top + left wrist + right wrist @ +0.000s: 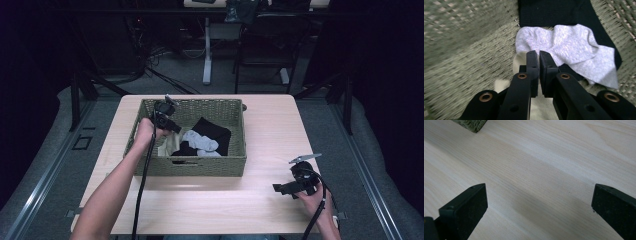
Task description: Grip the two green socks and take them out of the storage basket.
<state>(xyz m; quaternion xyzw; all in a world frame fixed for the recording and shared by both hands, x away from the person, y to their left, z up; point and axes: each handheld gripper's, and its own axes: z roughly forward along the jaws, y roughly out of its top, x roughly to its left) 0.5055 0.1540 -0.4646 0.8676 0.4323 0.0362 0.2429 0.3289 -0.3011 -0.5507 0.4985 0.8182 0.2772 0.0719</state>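
Note:
A green woven basket (210, 167) stands in the middle of the wooden table (270, 125). In it lie a black garment (218, 132), a light grey sock (200, 140) and a cream cloth (168, 145). My left gripper (174, 131) reaches into the basket's left side and is shut on the cream cloth (520, 61), which hangs from its jaws. Just beyond the left gripper (539, 53) lie the grey sock (569, 45) and the black garment (549, 12). My right gripper (280, 189) rests low over the table at the front right. In its own view, the right gripper (539, 202) is open with nothing between its jaws.
The basket's woven walls (461, 32) close in around the left gripper. A corner of the basket (470, 123) lies ahead of the right gripper, over bare table (549, 157). Beyond the table are desk legs (207, 55) and cables on the floor.

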